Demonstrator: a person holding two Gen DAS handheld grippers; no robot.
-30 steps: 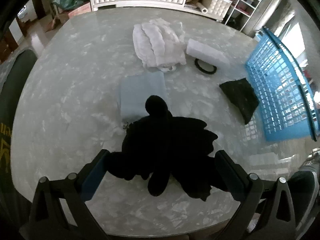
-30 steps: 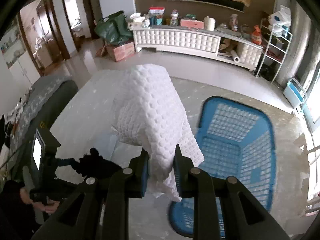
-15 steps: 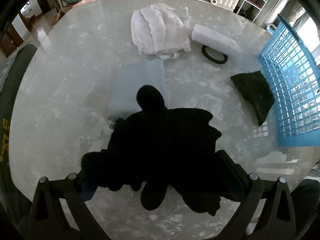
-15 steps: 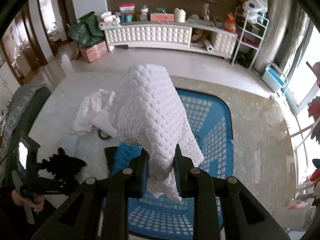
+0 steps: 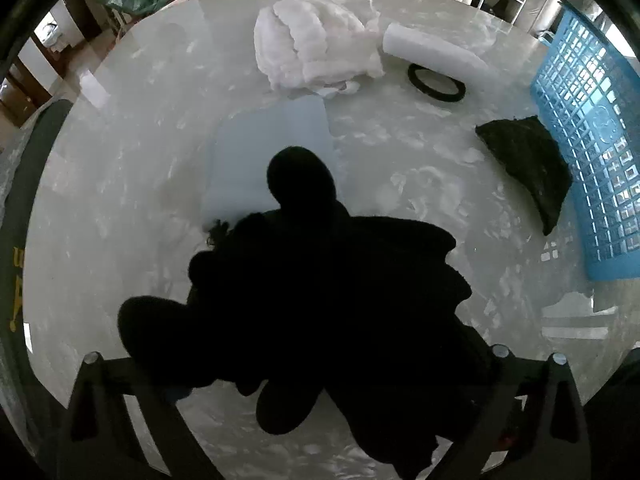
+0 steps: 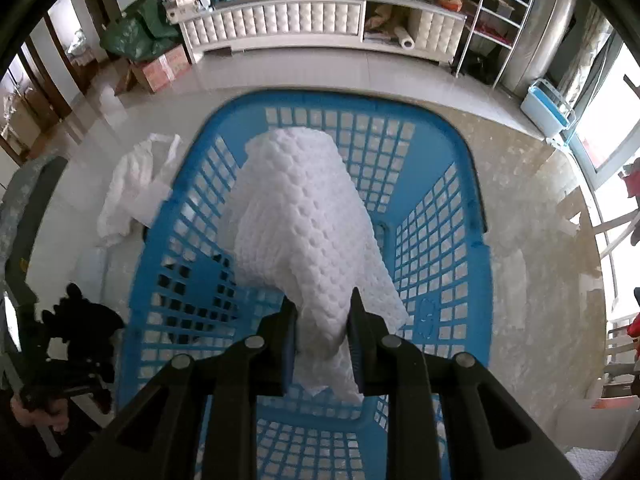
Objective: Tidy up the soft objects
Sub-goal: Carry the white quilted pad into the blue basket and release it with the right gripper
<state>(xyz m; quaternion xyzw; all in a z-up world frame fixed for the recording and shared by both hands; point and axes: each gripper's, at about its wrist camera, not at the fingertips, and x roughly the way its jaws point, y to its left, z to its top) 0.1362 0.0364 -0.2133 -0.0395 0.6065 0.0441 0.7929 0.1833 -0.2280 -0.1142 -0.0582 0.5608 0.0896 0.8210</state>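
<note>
Pinching a white quilted cloth (image 6: 304, 220) over the blue basket (image 6: 440, 216), the right tool (image 6: 322, 340) hangs; the left tool (image 5: 320, 392) straddles a black plush (image 5: 320, 300), its grip unclear.

No legible text or labels.

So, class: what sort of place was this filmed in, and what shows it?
Most likely a home living room. A long white tufted cabinet cluttered with household items lines the wall, a wire shelf rack stands beside it, and a blue laundry basket sits on the marble-look table.

A home living room (lived-in): tufted sideboard (image 6: 320, 24), cluttered shelves (image 6: 492, 20).
</note>
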